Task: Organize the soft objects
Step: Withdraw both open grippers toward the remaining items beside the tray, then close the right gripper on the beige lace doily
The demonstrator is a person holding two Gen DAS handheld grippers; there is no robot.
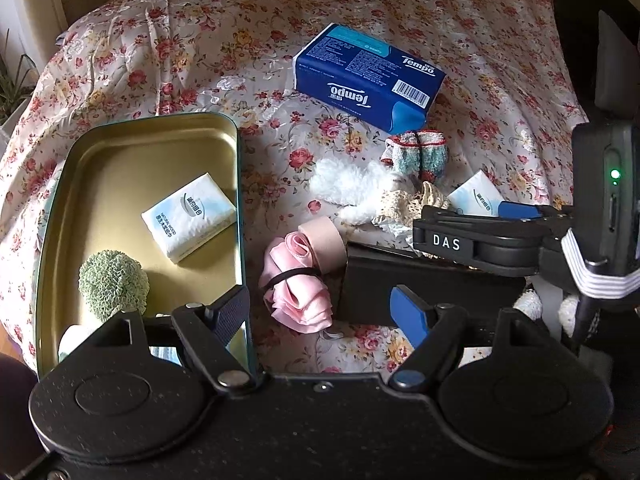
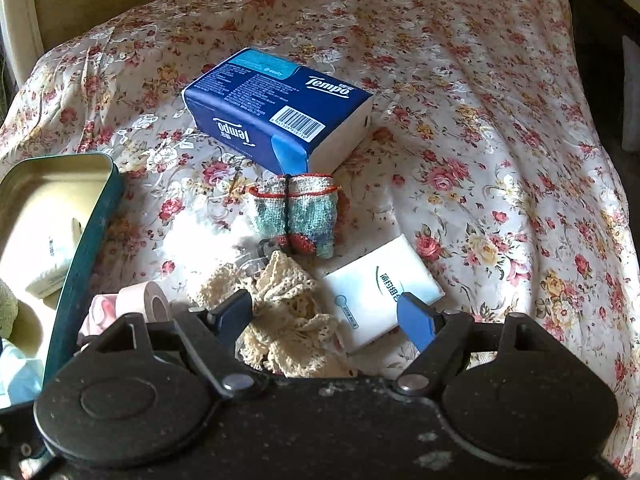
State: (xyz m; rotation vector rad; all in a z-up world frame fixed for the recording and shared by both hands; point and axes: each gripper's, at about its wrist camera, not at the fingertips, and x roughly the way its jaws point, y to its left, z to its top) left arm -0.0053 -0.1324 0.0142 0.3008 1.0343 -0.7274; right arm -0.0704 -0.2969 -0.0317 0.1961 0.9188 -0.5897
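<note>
Shows a sorting task midway on a floral cloth (image 1: 248,32). Places the open tin (image 1: 239,200) at the left as the collecting container, already holding a small tissue pack (image 1: 188,216) and a green knitted ball (image 1: 112,284), presumably set along its floor to leave room for more.

Leaves the remaining soft objects loose just beside the tin: a pink satin bundle (image 1: 296,292) tied with a black band, a knitted sock pair (image 2: 296,216), a white fluffy piece (image 1: 352,188), a cream crochet piece (image 2: 288,320), a second small tissue pack (image 2: 380,296) and, farther back, the large blue tissue pack (image 2: 280,108).

Holds the left gripper (image 1: 320,312) with fingers parted and pressing on nothing, one finger over the tin wall and the satin bundle lying between them (a likely waiting pose near the drop point).

Angles the right gripper (image 2: 326,314) steeply down with fingers apart, straddling the crochet piece; pads not yet seen squeezing it. Suggests a pinch on that loose, open weave as the step in hand, needing a bite deep enough to gather its folds.
</note>
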